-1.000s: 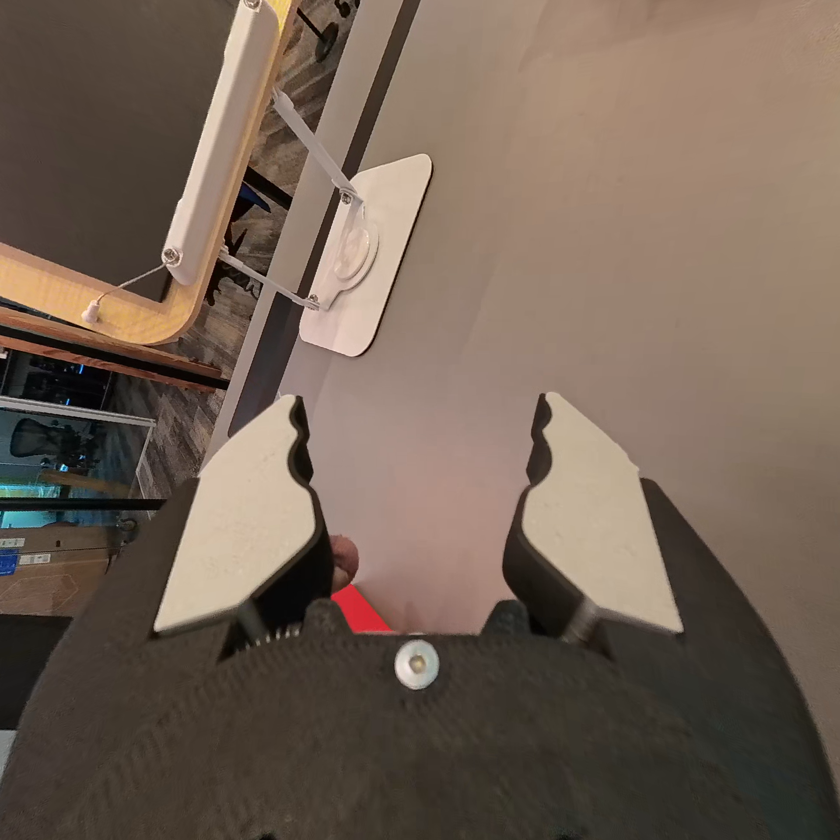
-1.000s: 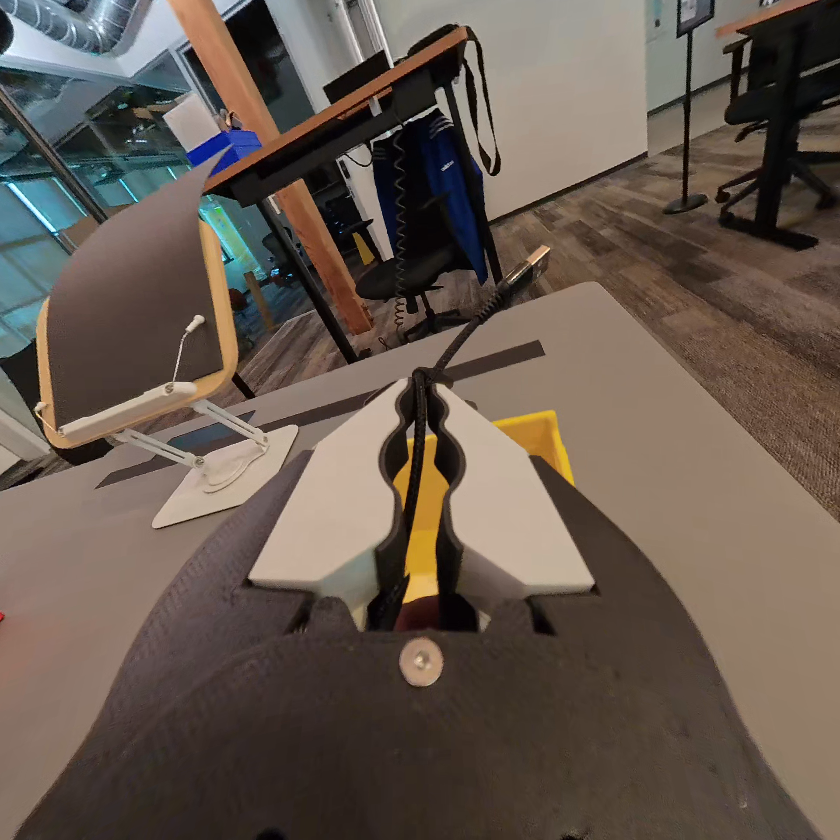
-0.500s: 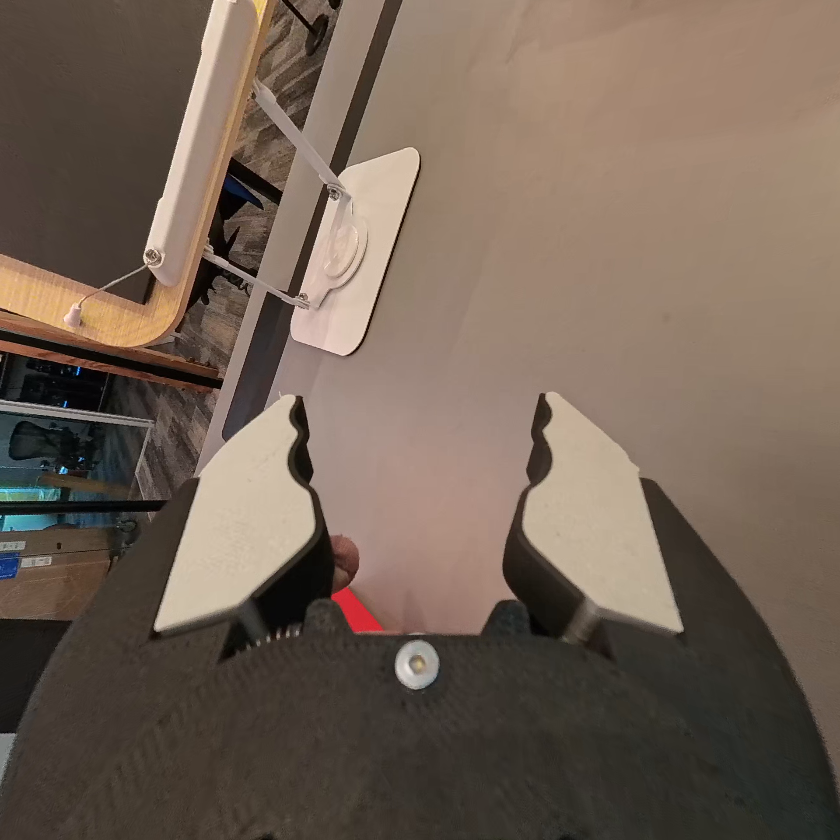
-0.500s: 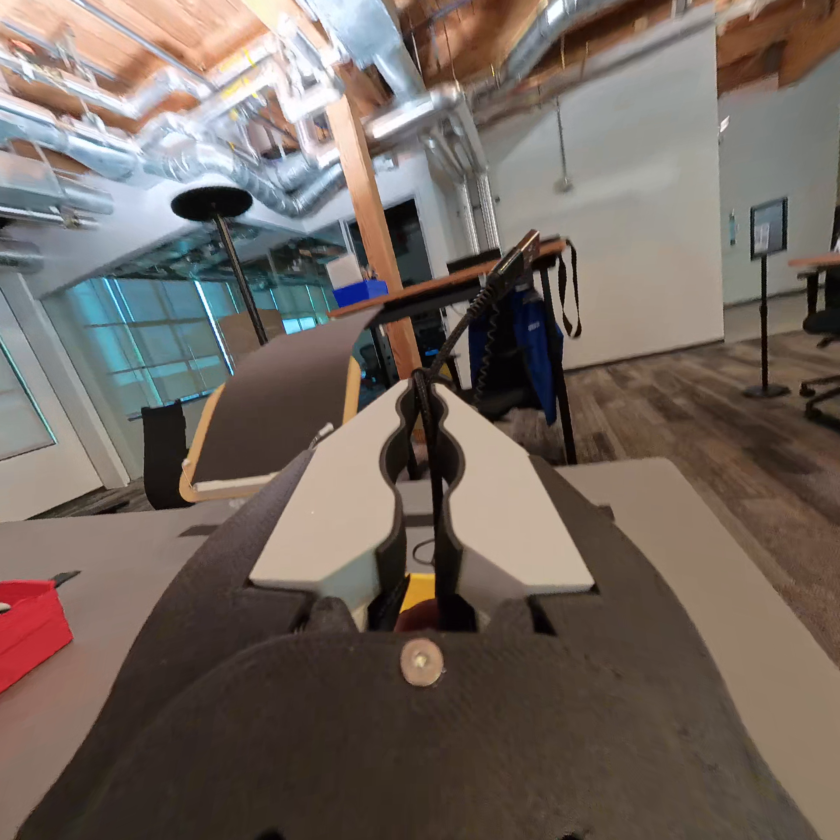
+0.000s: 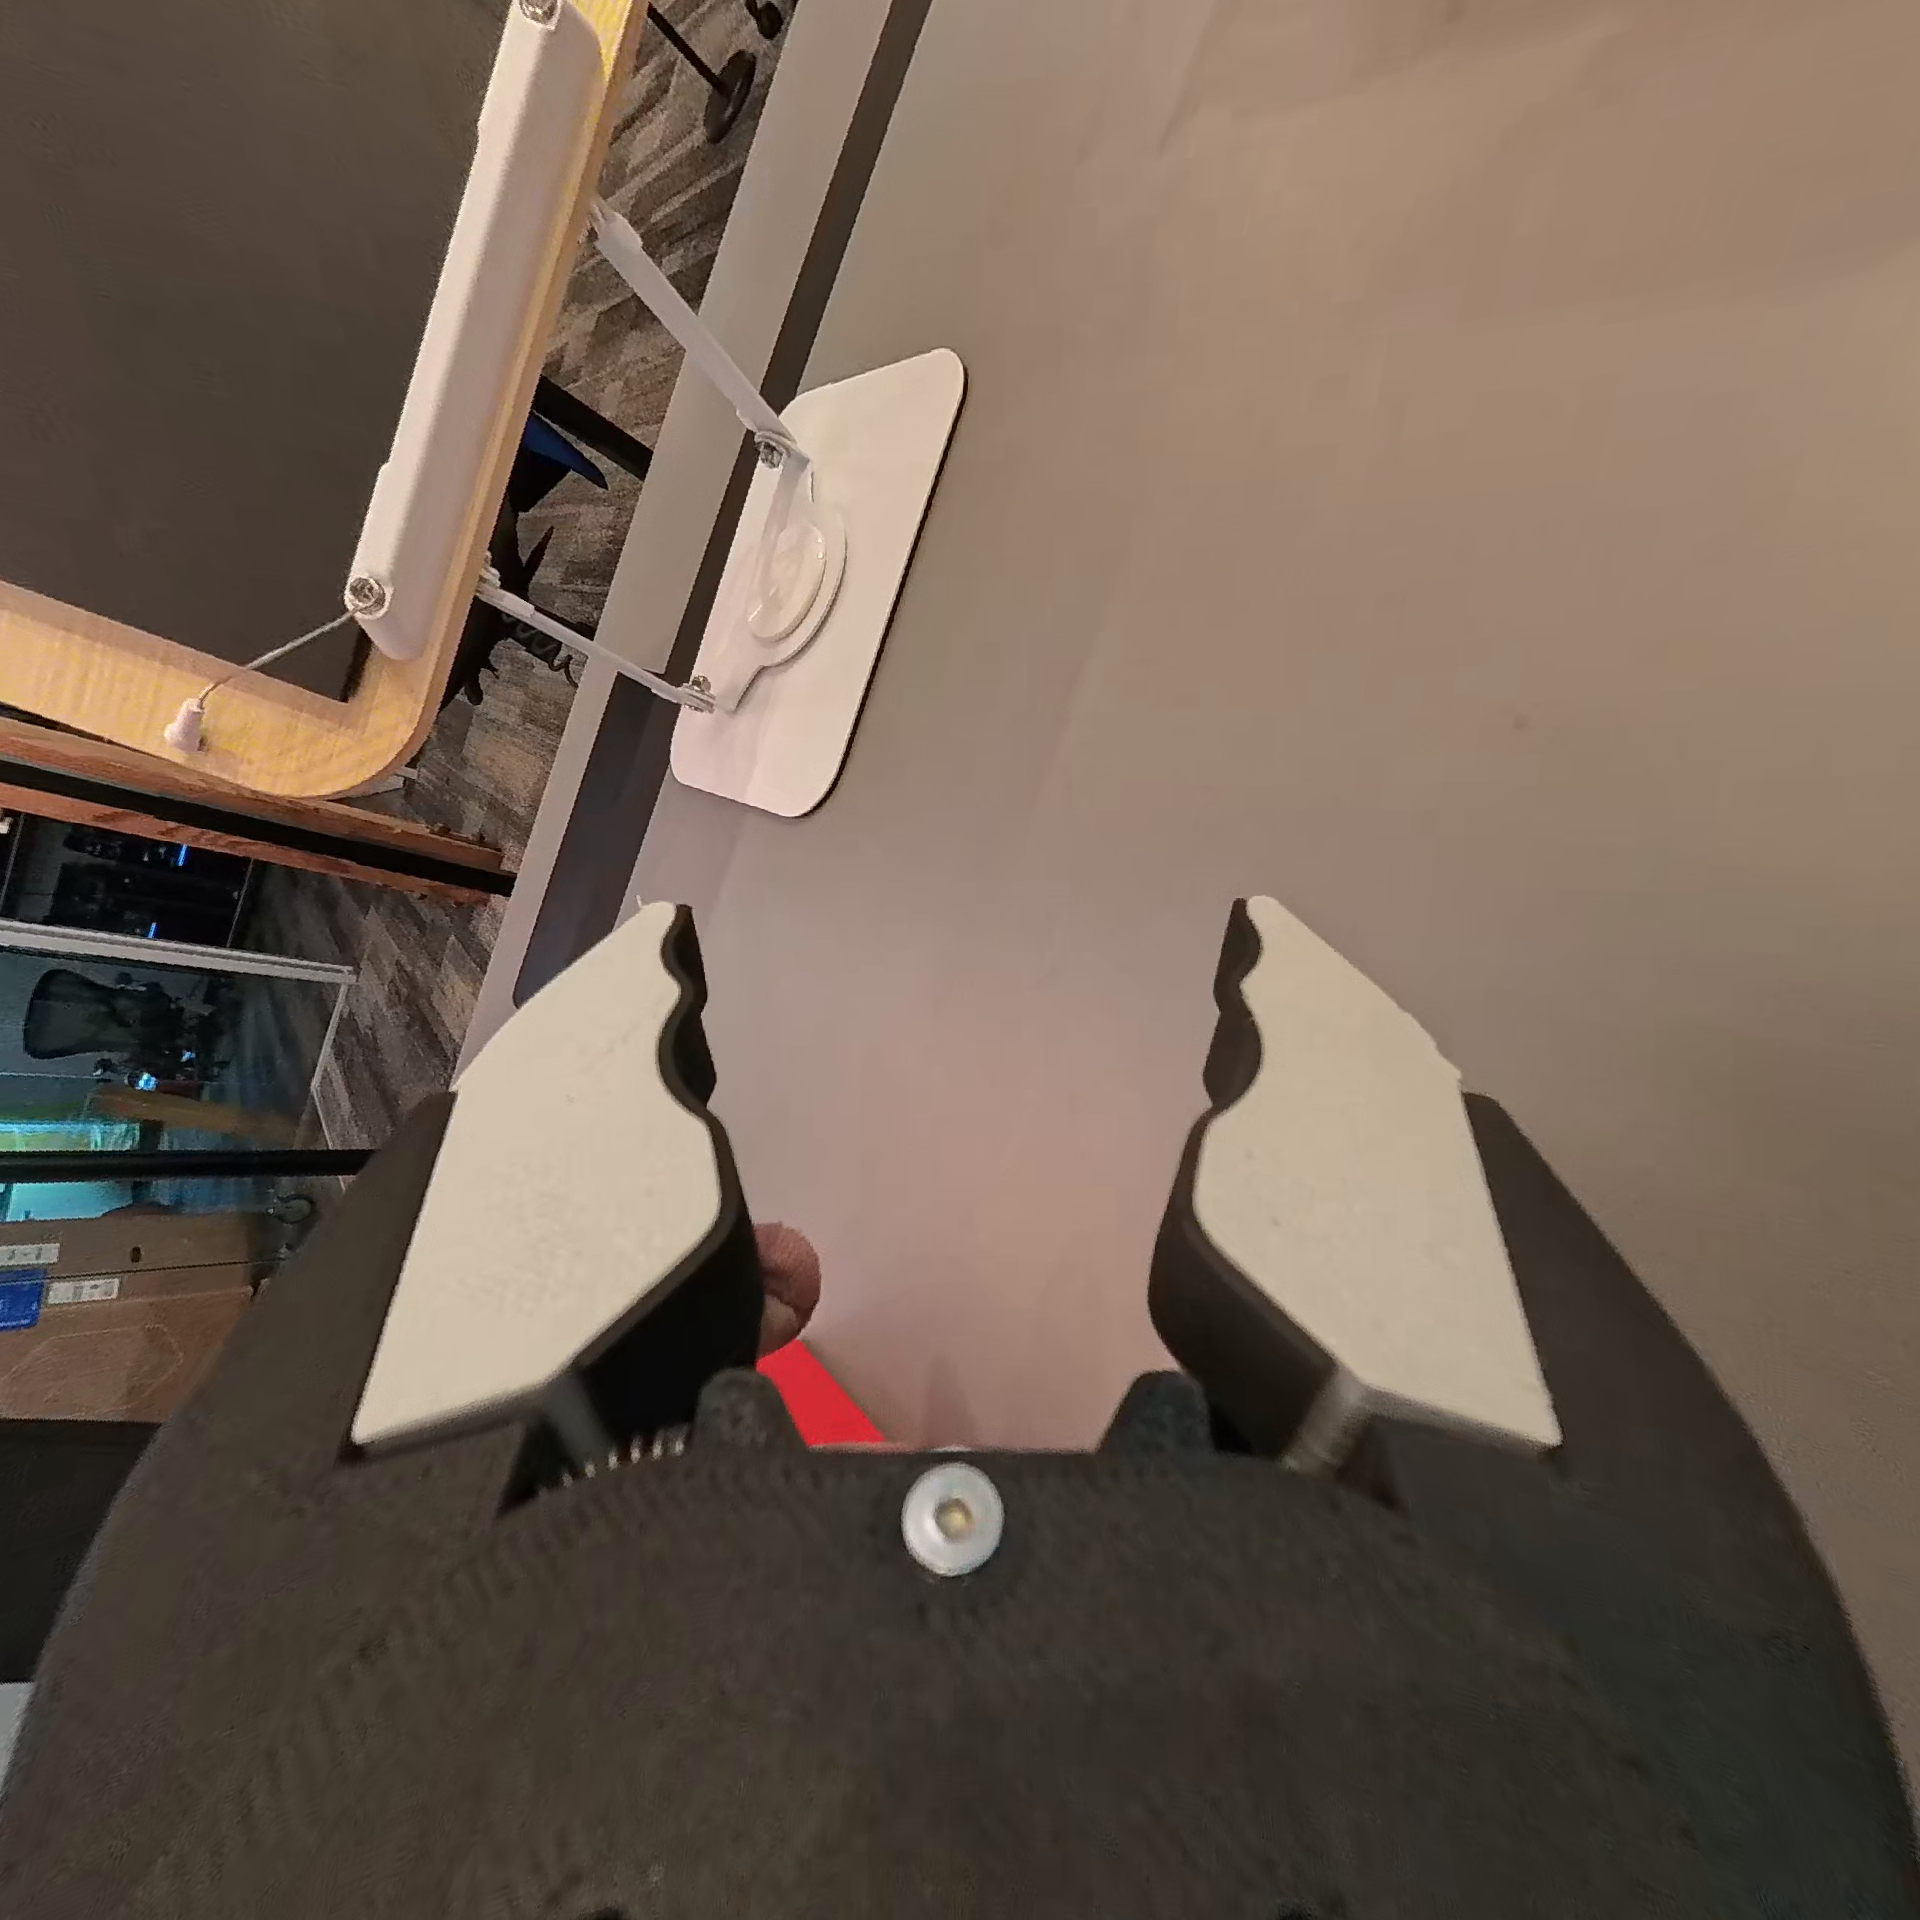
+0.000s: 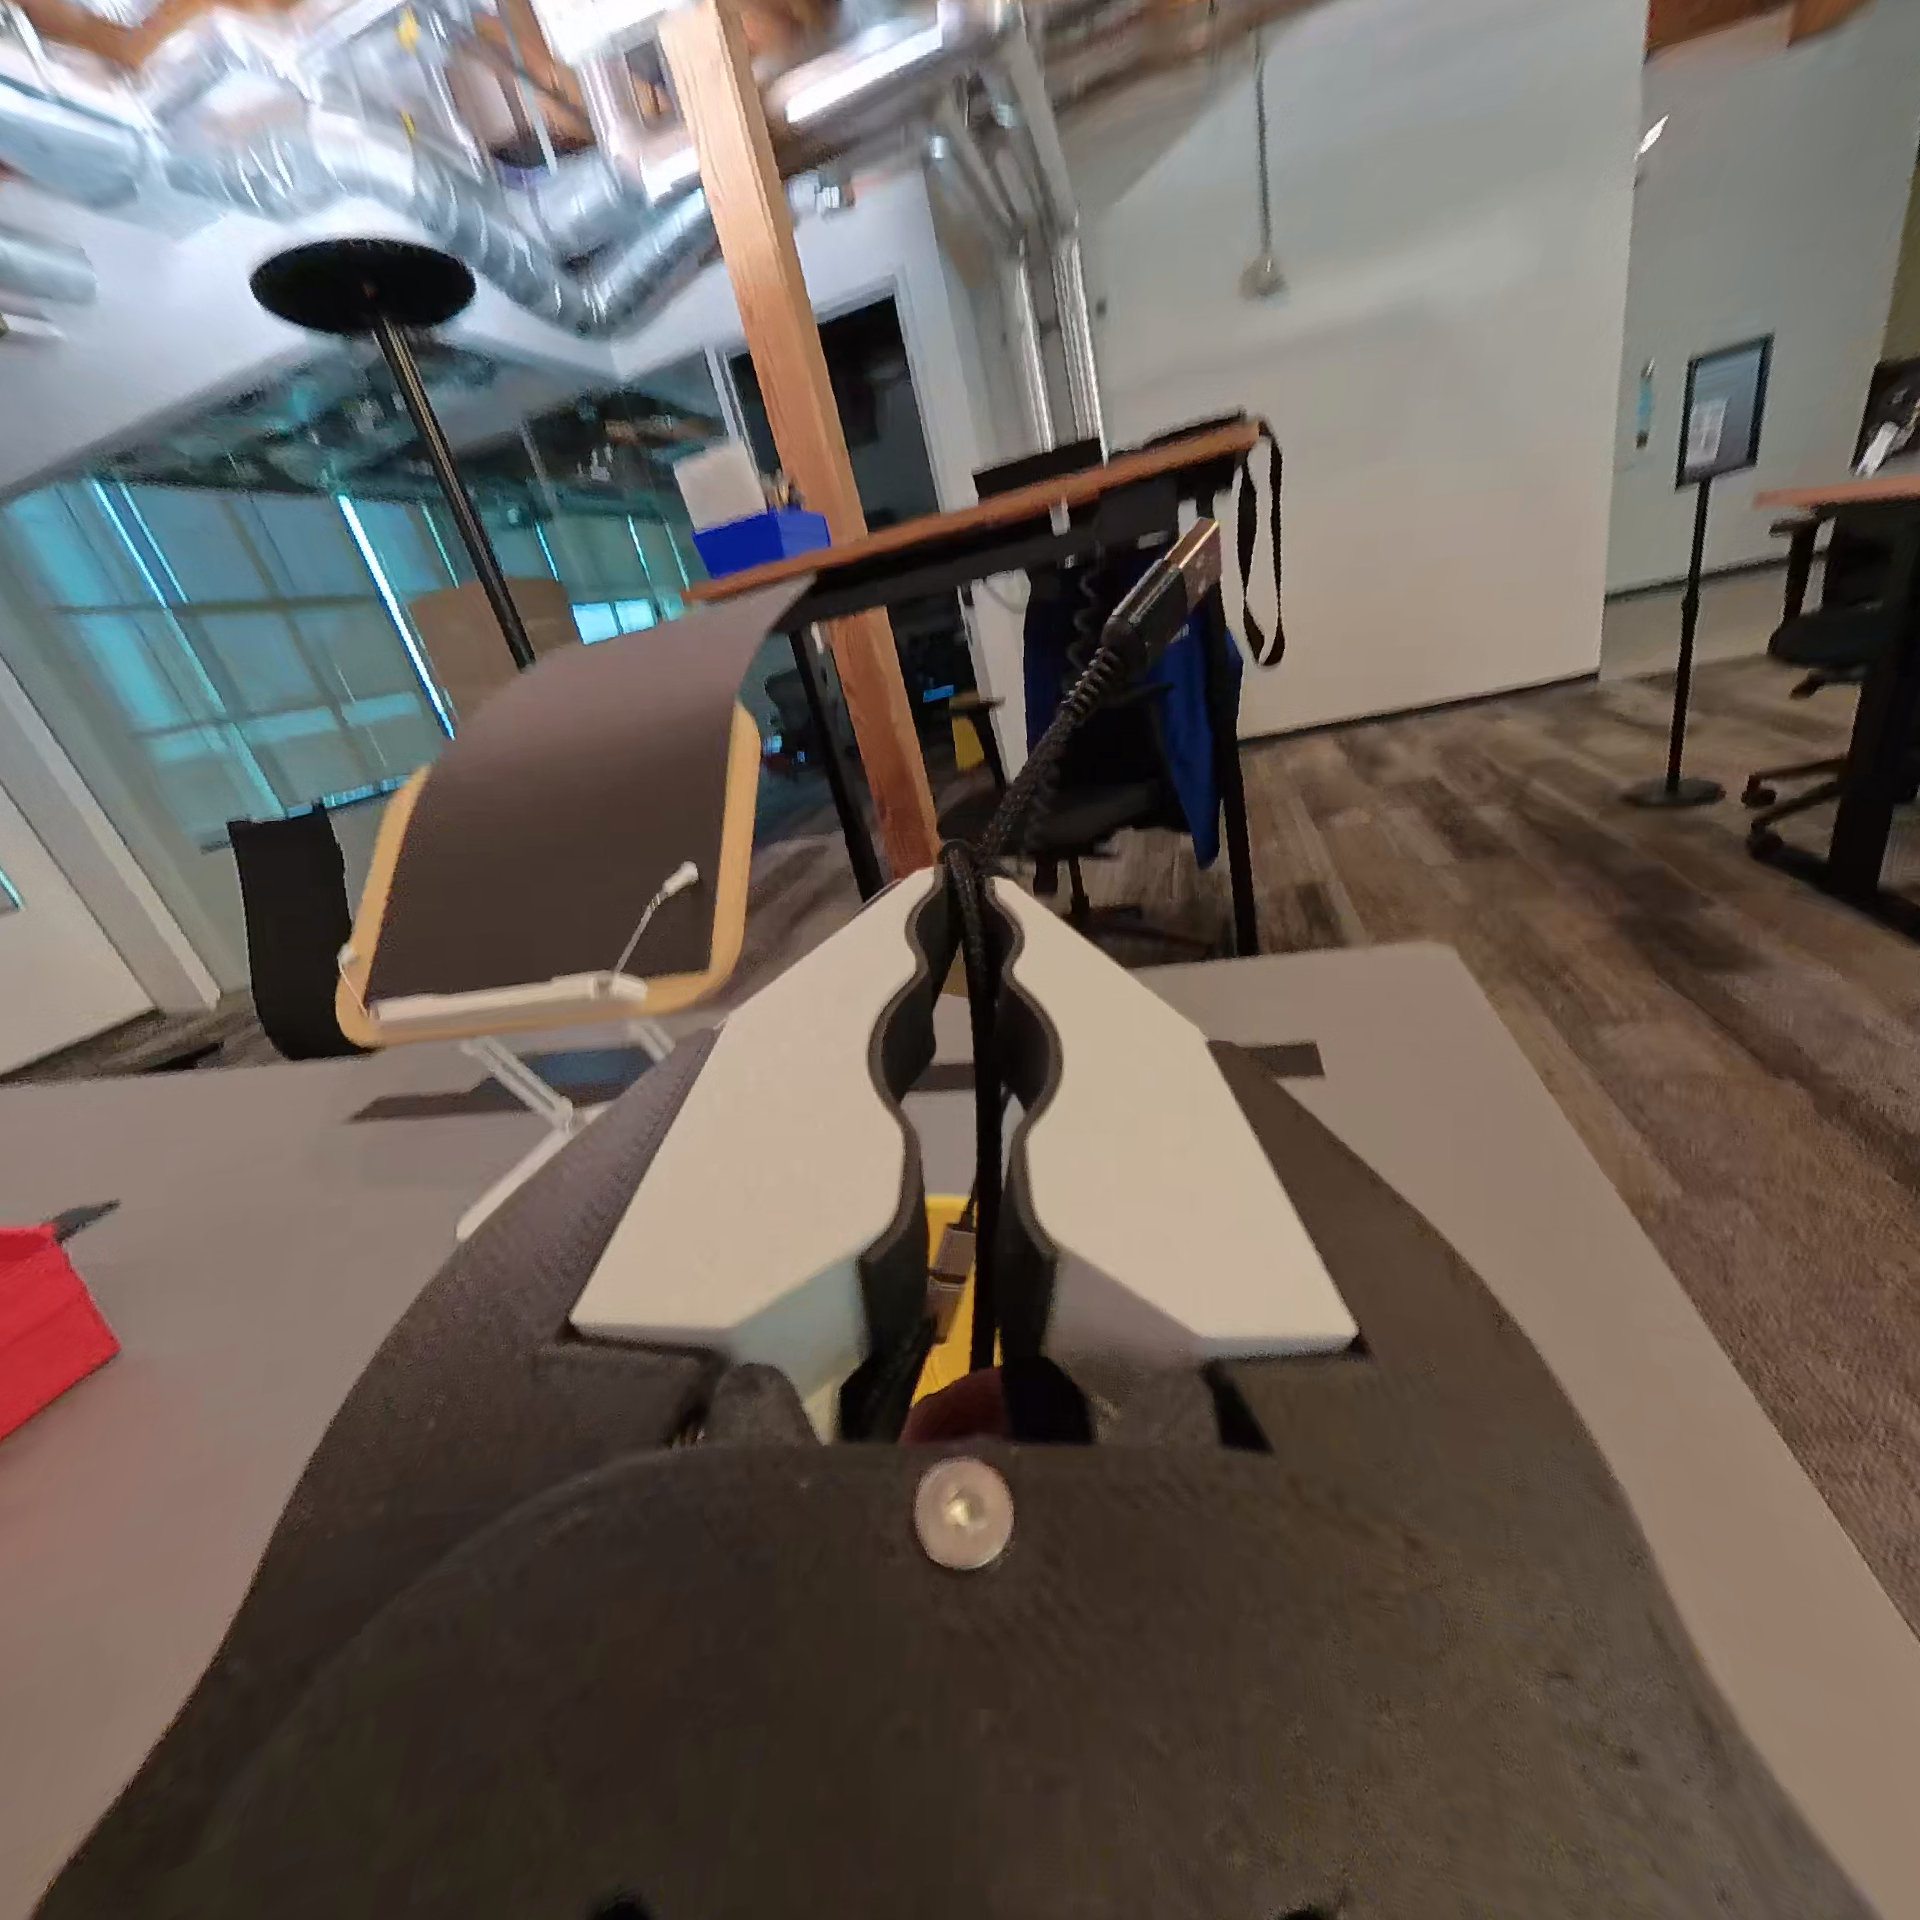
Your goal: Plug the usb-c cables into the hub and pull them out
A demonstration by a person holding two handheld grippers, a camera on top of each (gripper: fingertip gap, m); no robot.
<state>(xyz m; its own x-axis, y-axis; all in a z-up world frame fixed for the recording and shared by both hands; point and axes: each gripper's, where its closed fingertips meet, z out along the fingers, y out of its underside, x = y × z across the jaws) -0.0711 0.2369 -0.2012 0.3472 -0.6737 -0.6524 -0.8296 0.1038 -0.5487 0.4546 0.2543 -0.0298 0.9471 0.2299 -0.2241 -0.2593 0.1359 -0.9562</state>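
Observation:
My right gripper [image 6: 961, 883] is shut on a black braided cable [image 6: 1029, 769]. The cable rises from the fingertips up and to the right and ends in a metal plug [image 6: 1169, 587] held in the air. More of the cable hangs down between the jaws over a yellow bin [image 6: 940, 1221], where a second small metal plug [image 6: 951, 1262] shows. My left gripper [image 5: 961, 930] is open and empty above the grey table [image 5: 1351, 520], tilted sideways. No hub is in view.
A white stand [image 5: 821, 582] at the table's far edge holds a wood-framed dark board [image 6: 561, 831]. A red bin [image 6: 42, 1320] sits at the left of the table and shows as a red sliver [image 5: 816, 1392] under my left gripper. Desks and chairs stand beyond. The left gripper's tips are roughly 55 centimetres from the right gripper's. About 25 centimetres separates my left fingertips from the red sliver [image 5: 816, 1392]. It turns up in the right wrist view [image 6: 48, 1378] as well.
My right gripper tipped upward with the cable, lifting the plug from over the yellow bin into the air. The left gripper only shifted slightly and stayed open.

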